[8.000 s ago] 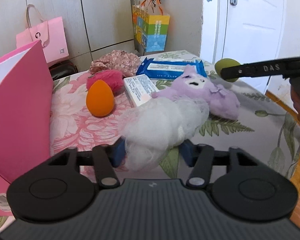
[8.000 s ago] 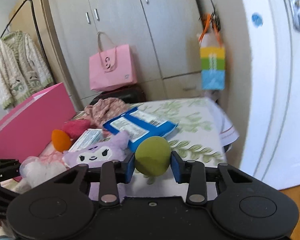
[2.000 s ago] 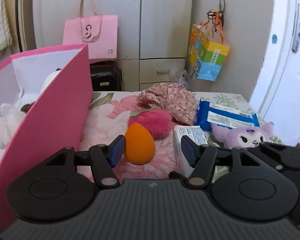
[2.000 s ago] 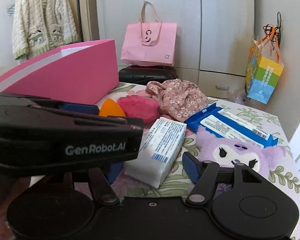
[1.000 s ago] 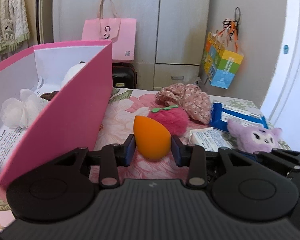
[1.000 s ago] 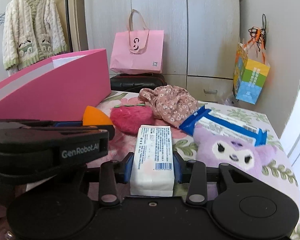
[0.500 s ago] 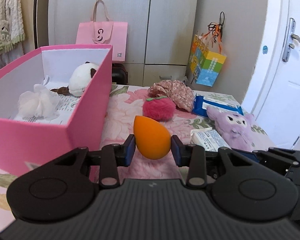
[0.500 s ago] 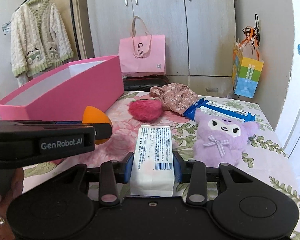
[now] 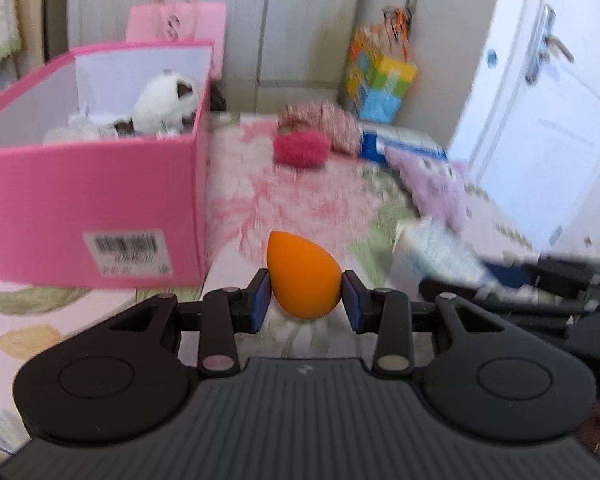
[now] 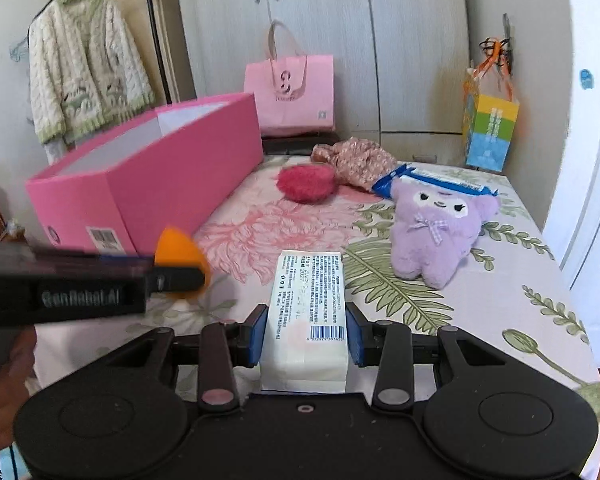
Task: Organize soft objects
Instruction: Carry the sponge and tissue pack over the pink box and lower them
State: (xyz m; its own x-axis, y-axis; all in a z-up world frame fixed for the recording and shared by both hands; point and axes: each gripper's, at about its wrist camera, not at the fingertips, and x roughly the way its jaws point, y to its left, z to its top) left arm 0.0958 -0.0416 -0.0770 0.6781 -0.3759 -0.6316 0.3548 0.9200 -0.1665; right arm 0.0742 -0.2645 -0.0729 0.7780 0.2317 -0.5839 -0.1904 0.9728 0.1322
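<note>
1. Sponge [image 9: 303, 278], orange and egg-shaped, sits clenched between the blue pads [image 9: 259, 301] of the left tool [image 9: 304, 302], tip up, lifted clear of the bed [image 9: 300, 200].
2. Right tool [image 10: 305, 334] is clenched on a white tissue pack [image 10: 306, 316], gripped by its near end, with the far end sticking out forward over the bed.
3. In the right view the left tool crosses from the left, with the sponge just ahead of the pack and near the box corner.
4. Pink box [image 9: 100, 208] stands to the left, open at the top; a white plush [image 9: 162, 102] and a pale puff lie inside at its far end.
5. Farther out on the bed lie a red pompom [image 10: 306, 184], a floral cloth [image 10: 358, 160], a blue wipes pack [image 10: 432, 182] and a purple plush [image 10: 440, 228], all of them probably awaiting sorting.
6. Risks, as I judge them:
   - The sponge is round and springy, held only at its widest part, so a quick swing could squirt it out.
   - The pack is held at one end; its weight could make it droop or slip.
   - Both tools are close together and likely aiming at one box, so they could collide or clip the near wall.
   - The left view is blurred, which suggests fast motion.
</note>
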